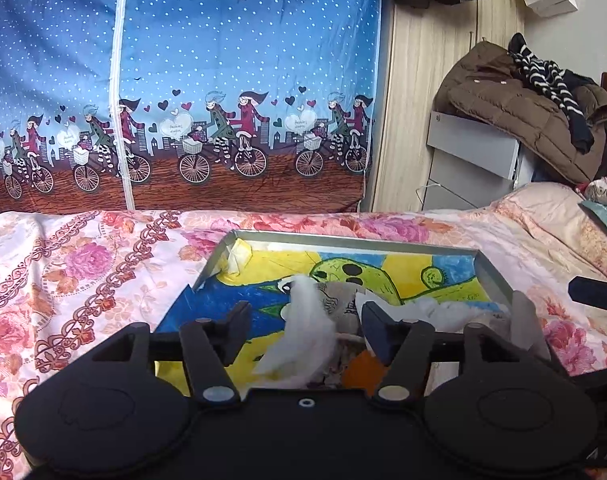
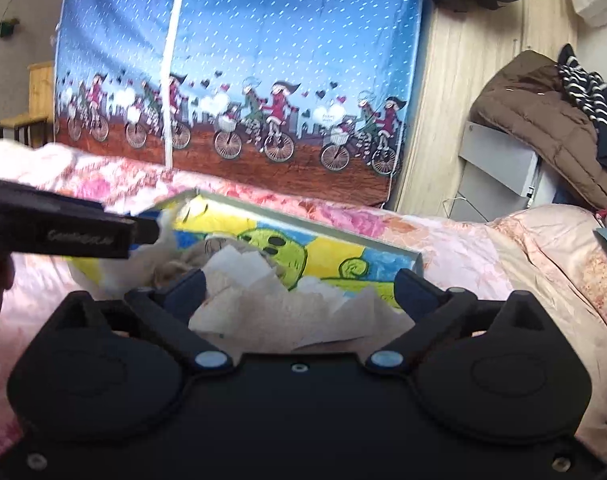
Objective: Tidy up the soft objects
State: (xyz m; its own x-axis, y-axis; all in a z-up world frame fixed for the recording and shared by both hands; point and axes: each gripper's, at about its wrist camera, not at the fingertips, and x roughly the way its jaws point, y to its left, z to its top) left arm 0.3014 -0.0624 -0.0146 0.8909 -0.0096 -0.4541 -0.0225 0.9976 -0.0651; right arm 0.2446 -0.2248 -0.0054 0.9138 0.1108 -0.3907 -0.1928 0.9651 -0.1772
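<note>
Both grippers hover over a shallow metal-rimmed tray (image 1: 491, 268) lined with a bright yellow, blue and green crayon drawing, which lies on the pink floral bedspread (image 1: 83, 264). The soft things are heaped at the tray's near edge: thin white tissue sheets (image 2: 263, 300), a wispy white tuft of stuffing (image 1: 303, 328) and a grey-beige knitted bundle (image 1: 341, 304).

The left gripper (image 1: 305, 320) has its jaws apart, straddling the white tuft and the knitted bundle without clamping either. The right gripper (image 2: 299, 286) also has its jaws wide apart, with the tissue sheets lying loose between them.

The likely trouble is the grab itself — tissue this thin could tear or slip out if the jaws close on one corner only, and the tuft may shed or drag the neighbouring bundle along. The two grippers work close together, the left one's finger crossing the right wrist view, so they could bump. The tray rests on soft bedding — a downward push might tip it and spill the heap.
</note>
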